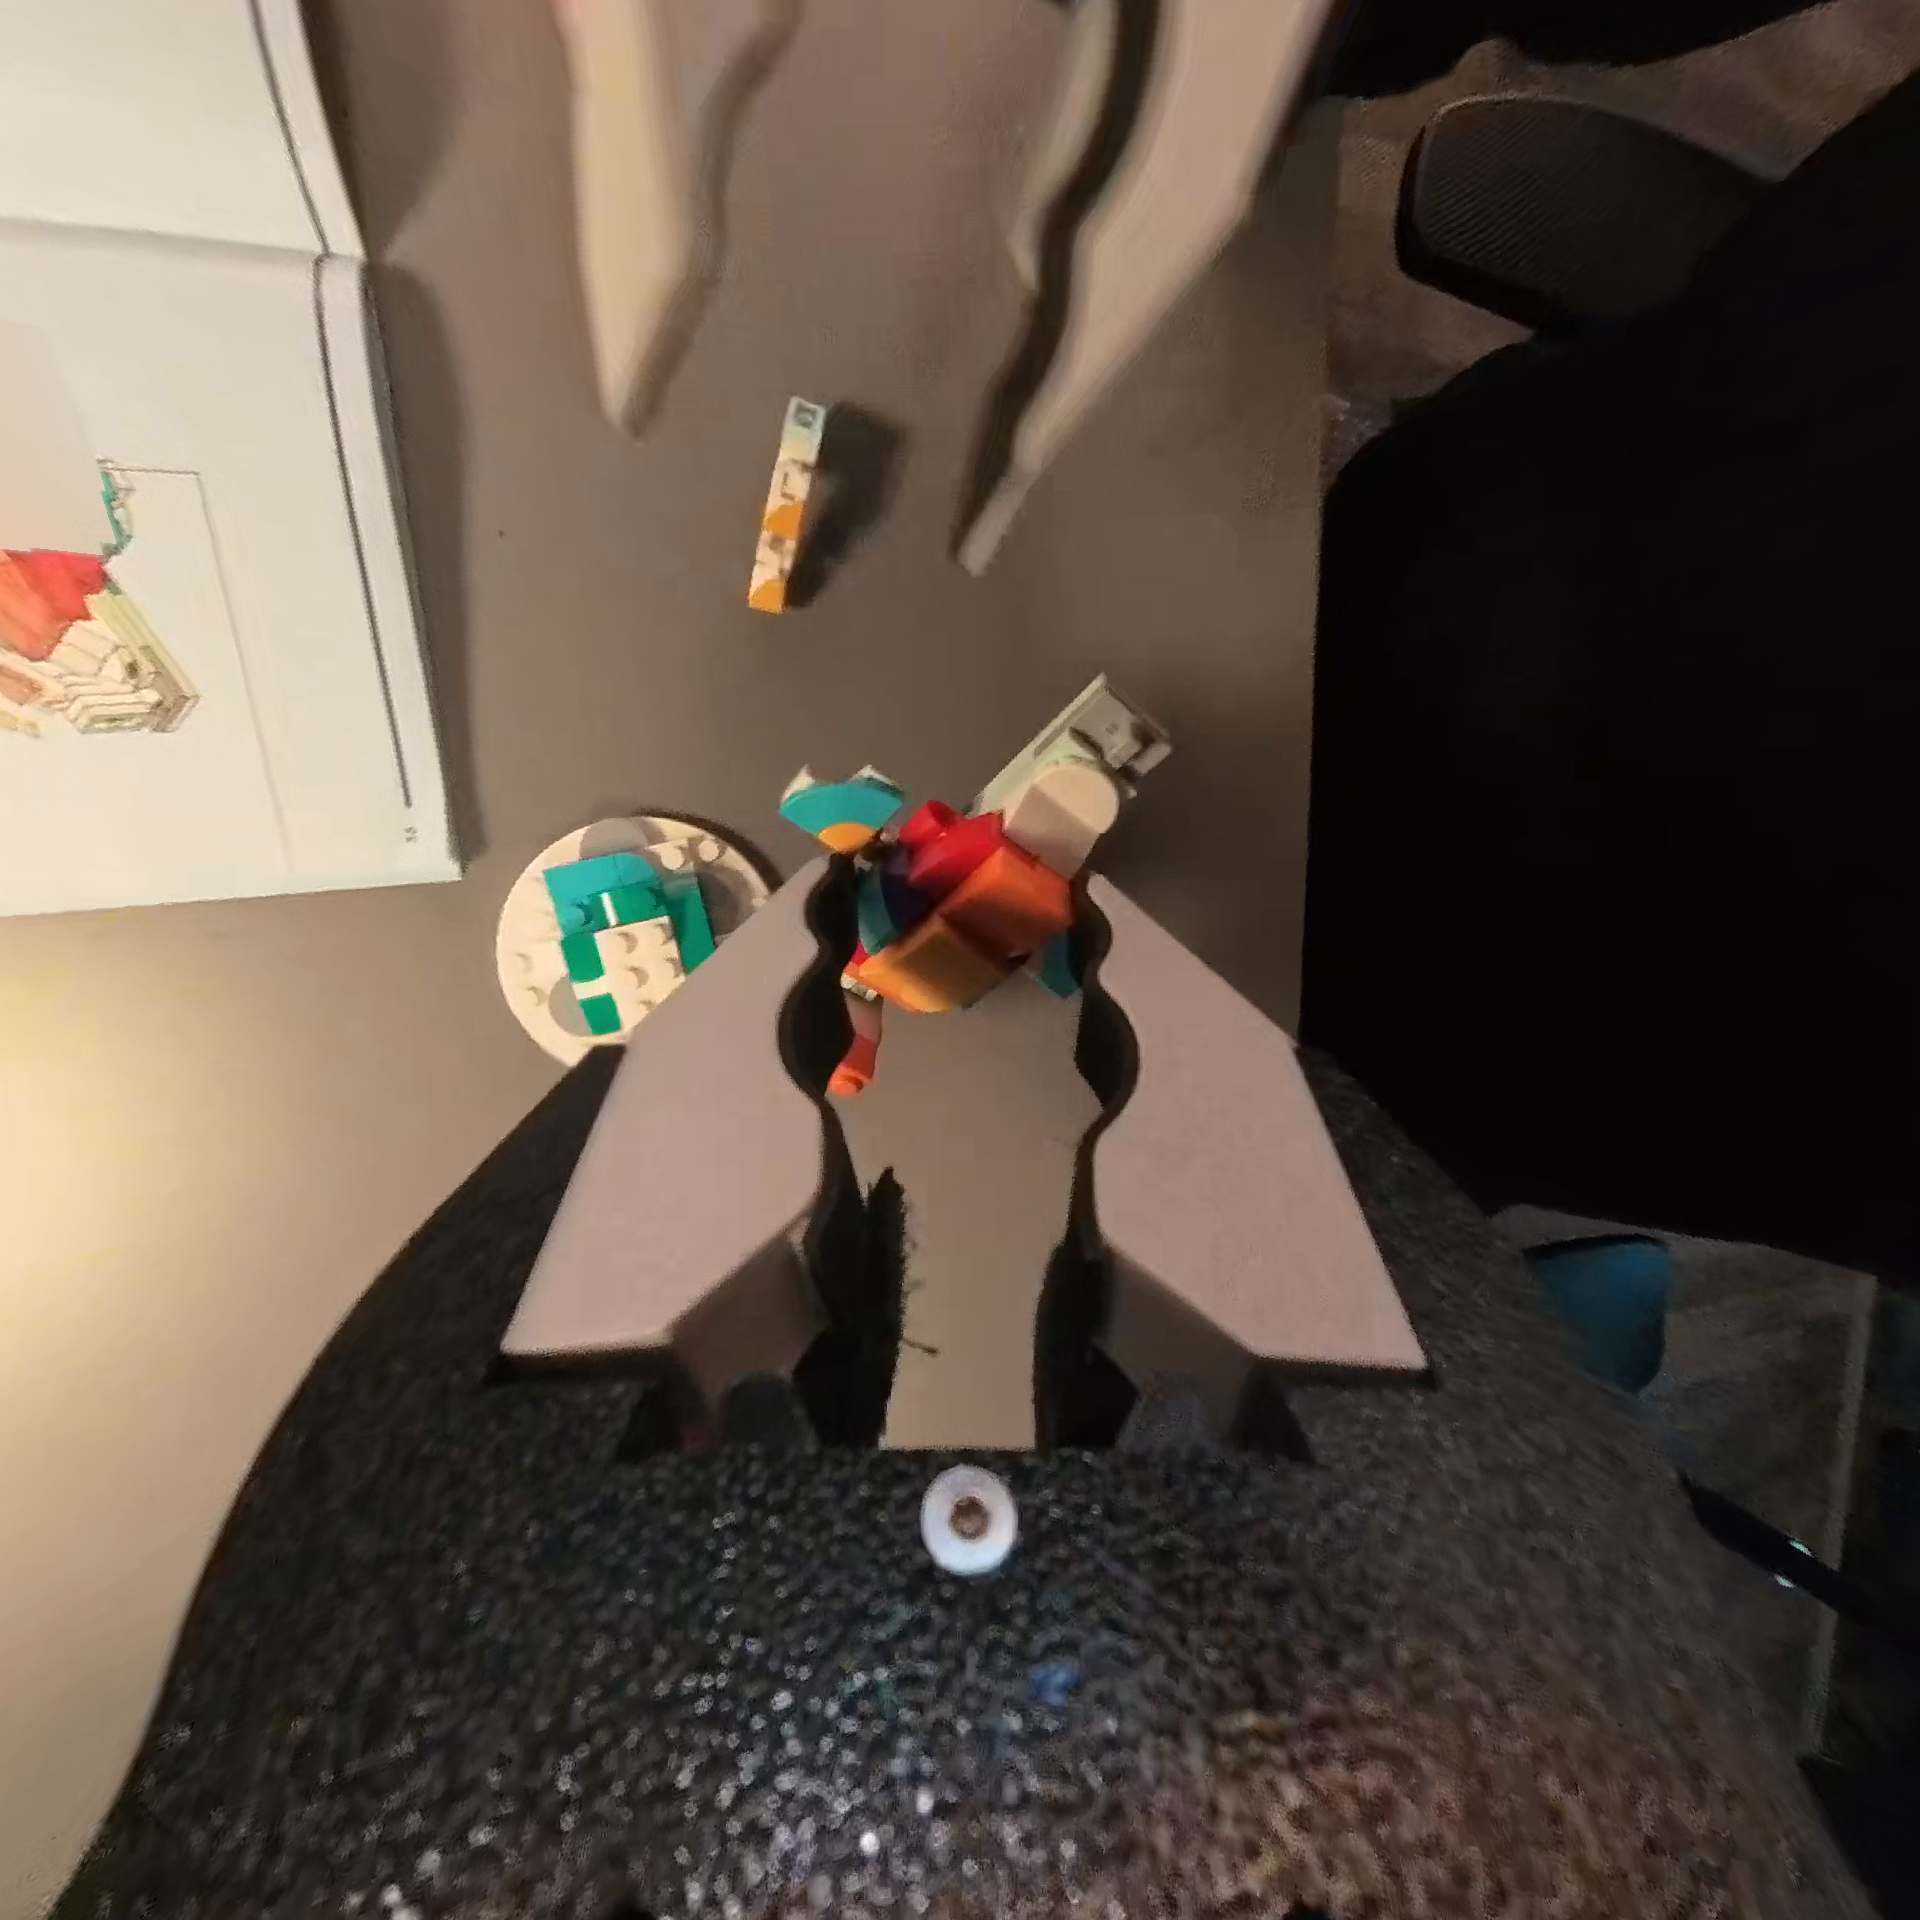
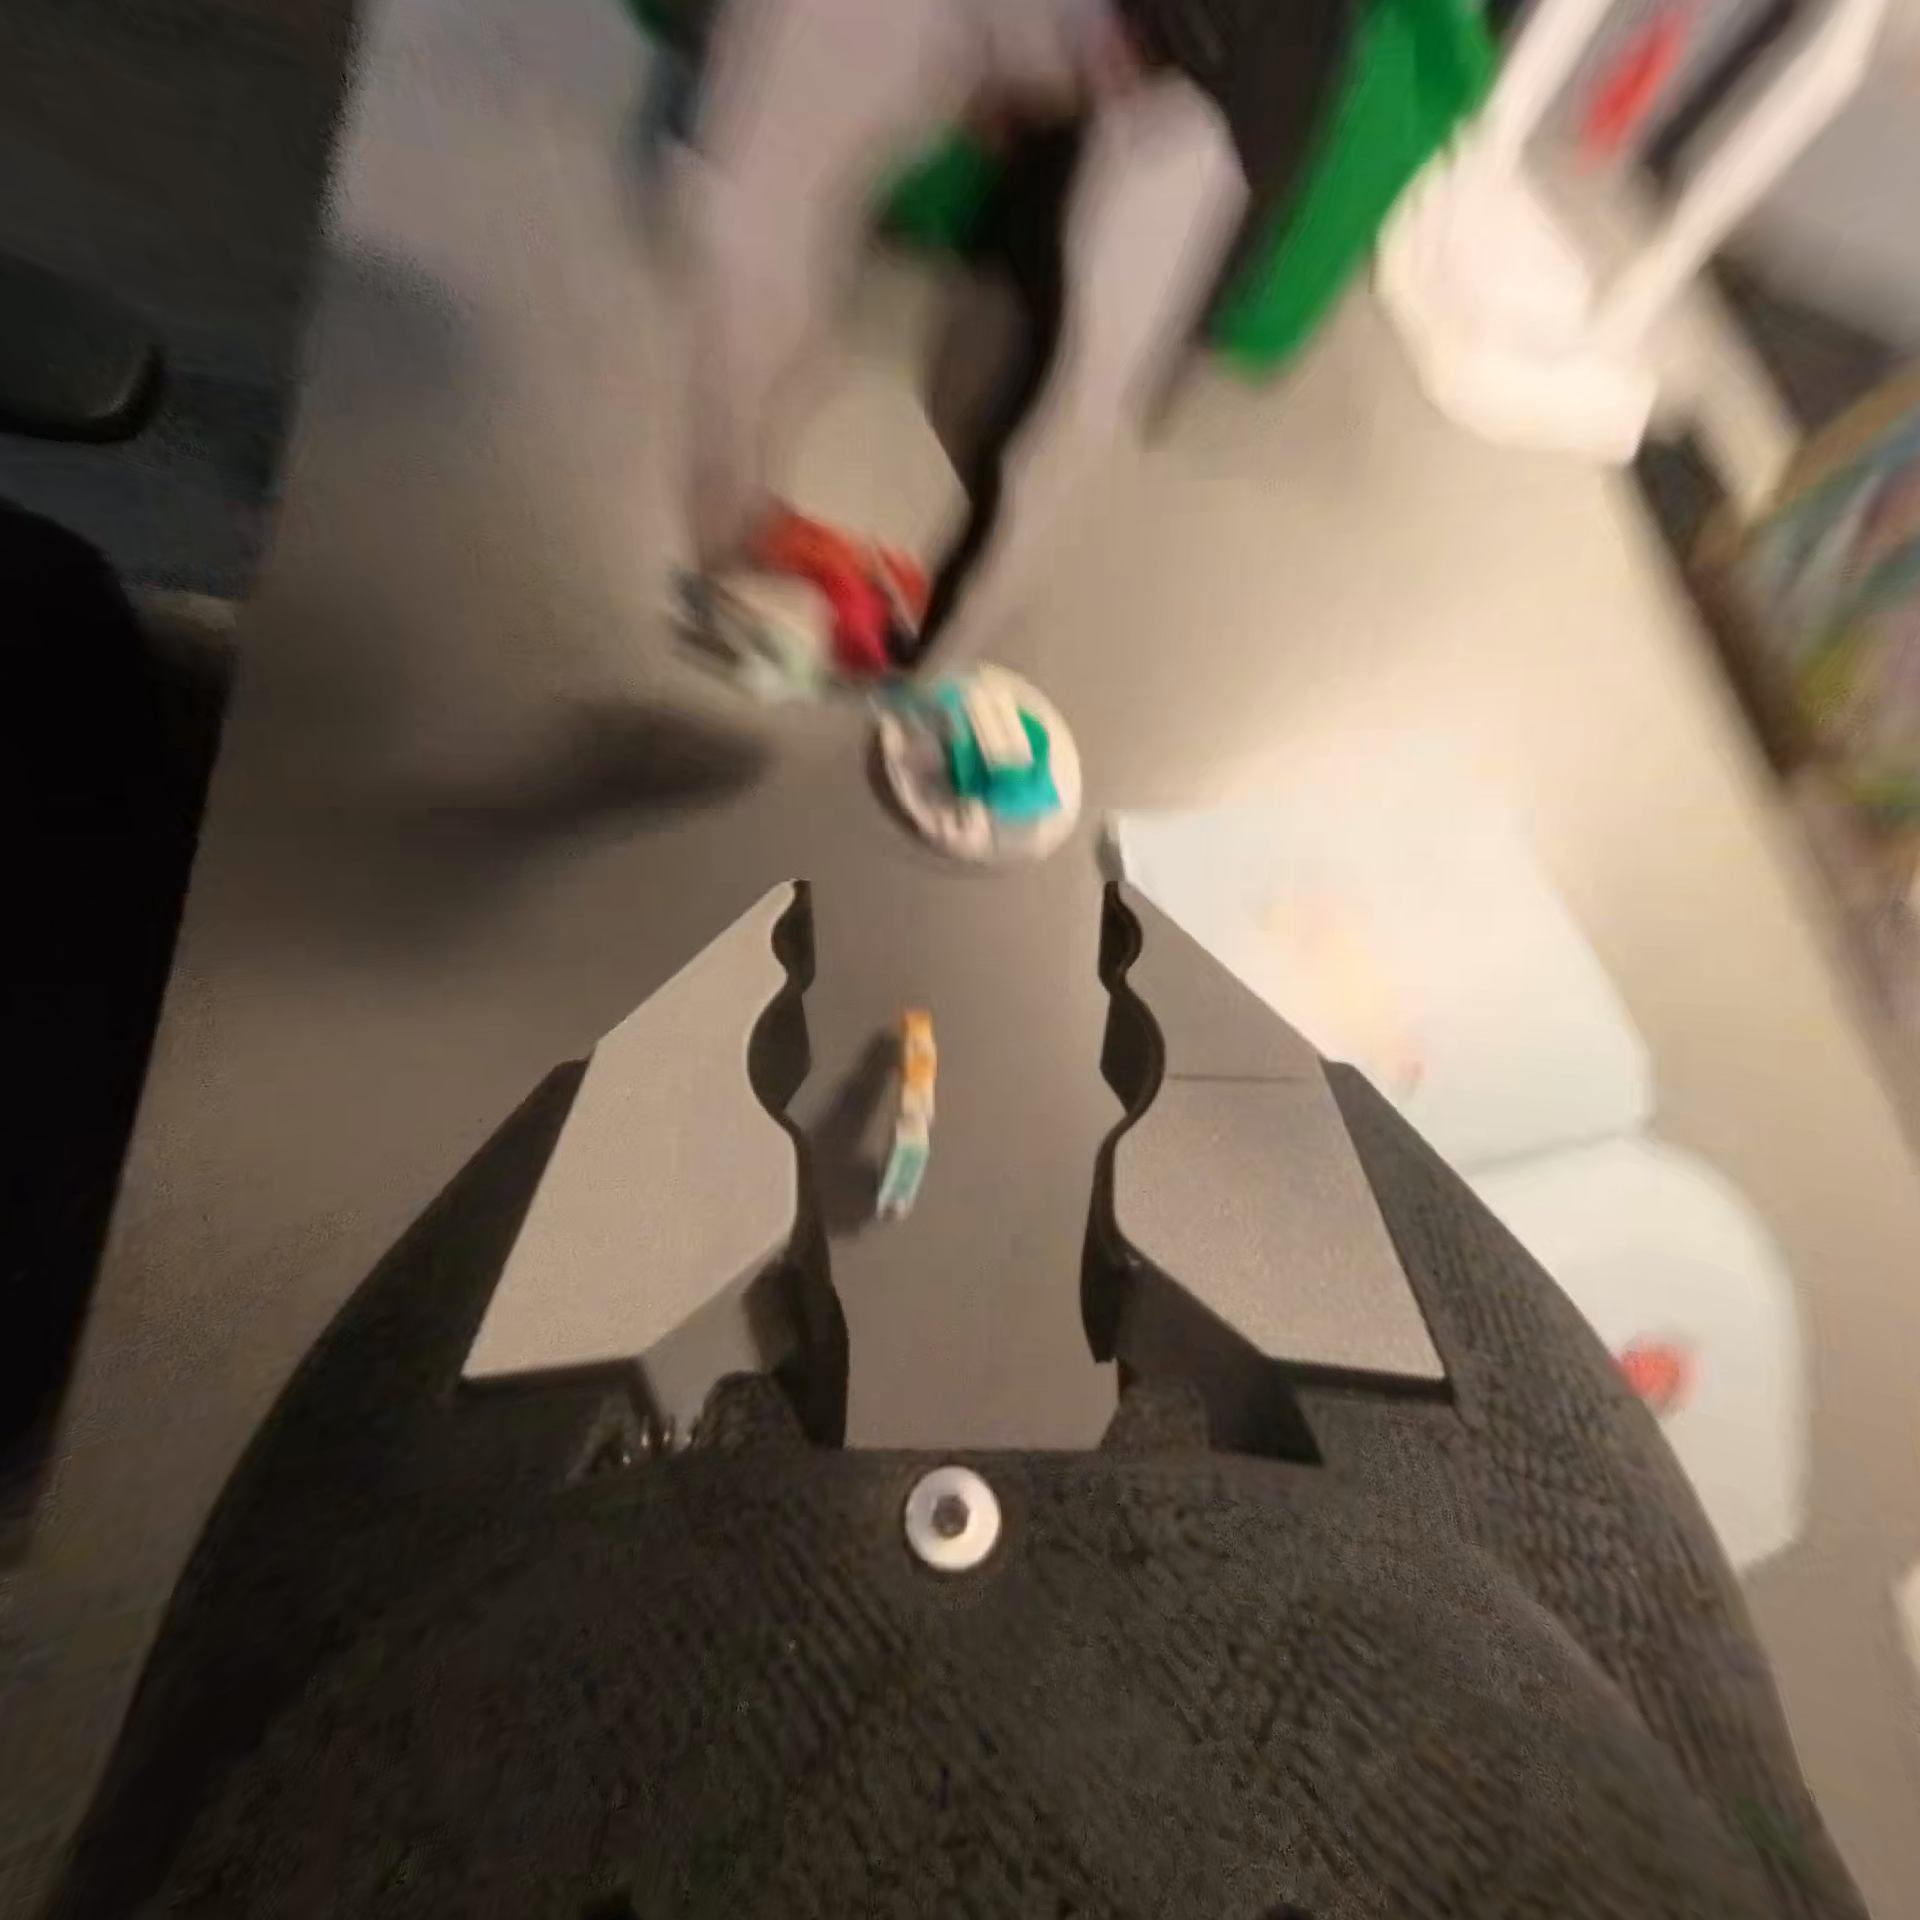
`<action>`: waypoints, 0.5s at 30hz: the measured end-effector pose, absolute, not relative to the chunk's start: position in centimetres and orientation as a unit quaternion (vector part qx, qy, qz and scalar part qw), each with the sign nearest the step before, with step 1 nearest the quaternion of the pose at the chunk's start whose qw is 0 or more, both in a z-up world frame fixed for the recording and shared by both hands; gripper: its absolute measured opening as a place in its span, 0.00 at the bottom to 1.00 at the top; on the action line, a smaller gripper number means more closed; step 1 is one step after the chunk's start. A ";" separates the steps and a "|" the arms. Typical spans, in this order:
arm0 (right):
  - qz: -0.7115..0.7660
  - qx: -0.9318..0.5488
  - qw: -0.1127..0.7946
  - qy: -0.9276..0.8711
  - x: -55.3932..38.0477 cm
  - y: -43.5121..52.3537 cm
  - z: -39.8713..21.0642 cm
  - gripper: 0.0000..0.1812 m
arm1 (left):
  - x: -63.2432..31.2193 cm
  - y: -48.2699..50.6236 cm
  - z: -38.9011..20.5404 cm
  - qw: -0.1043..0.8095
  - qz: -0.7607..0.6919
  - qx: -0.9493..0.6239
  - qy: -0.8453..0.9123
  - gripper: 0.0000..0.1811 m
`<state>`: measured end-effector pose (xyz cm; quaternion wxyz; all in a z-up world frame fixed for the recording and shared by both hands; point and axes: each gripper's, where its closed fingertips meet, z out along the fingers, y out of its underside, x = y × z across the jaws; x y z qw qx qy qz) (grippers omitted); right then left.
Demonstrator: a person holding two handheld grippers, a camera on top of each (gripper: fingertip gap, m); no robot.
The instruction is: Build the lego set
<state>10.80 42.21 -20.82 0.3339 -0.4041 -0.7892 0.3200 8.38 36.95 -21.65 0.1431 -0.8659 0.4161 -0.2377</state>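
Note:
My left gripper (image 1: 951, 883) is shut on a lego assembly (image 1: 961, 914) of orange, red, teal and cream bricks and holds it above the grey table. A round white lego plate (image 1: 613, 935) with teal and green bricks lies just left of it. A small strip of orange, white and teal bricks (image 1: 790, 504) lies farther out. My right gripper (image 2: 956, 904) is open and empty, fingers on either side of that strip (image 2: 914, 1112). The right gripper (image 1: 800, 488) also shows at the top of the left wrist view. The round plate (image 2: 971, 764) and the blurred held assembly (image 2: 821, 613) lie beyond the strip.
An open instruction booklet (image 1: 187, 540) lies at the left of the table and shows pale in the right wrist view (image 2: 1382, 987). The table edge runs along the right, with a dark chair (image 1: 1579, 208) beyond. Blurred green and white parts of the left gripper (image 2: 1320, 229) fill the top. Tip to tip, the grippers are about 6 centimeters apart.

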 end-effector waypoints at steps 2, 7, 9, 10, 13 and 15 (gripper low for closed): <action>0.324 -0.268 0.410 -0.809 10.6 38.6 -18.8 0.24 | 8.6 36.9 -21.7 0.132 -0.255 -0.865 0.411 0.21; 0.218 -0.106 0.518 -0.820 10.0 36.1 -18.7 0.18 | 8.9 36.4 -22.0 0.101 -0.284 -0.863 0.406 0.21; 0.201 -0.085 0.527 -0.821 9.7 35.9 -19.0 0.15 | 9.1 36.0 -22.1 0.089 -0.297 -0.859 0.408 0.21; 0.194 -0.076 0.528 -0.823 9.6 35.9 -19.2 0.13 | 9.2 36.0 -22.2 0.086 -0.299 -0.858 0.410 0.21; 0.193 -0.070 0.517 -0.831 9.6 35.5 -19.9 0.07 | 9.0 35.9 -22.3 0.086 -0.298 -0.856 0.412 0.21; 0.208 -0.088 0.517 -0.826 9.4 35.7 -20.0 0.07 | 8.9 36.1 -22.5 0.097 -0.299 -0.859 0.404 0.21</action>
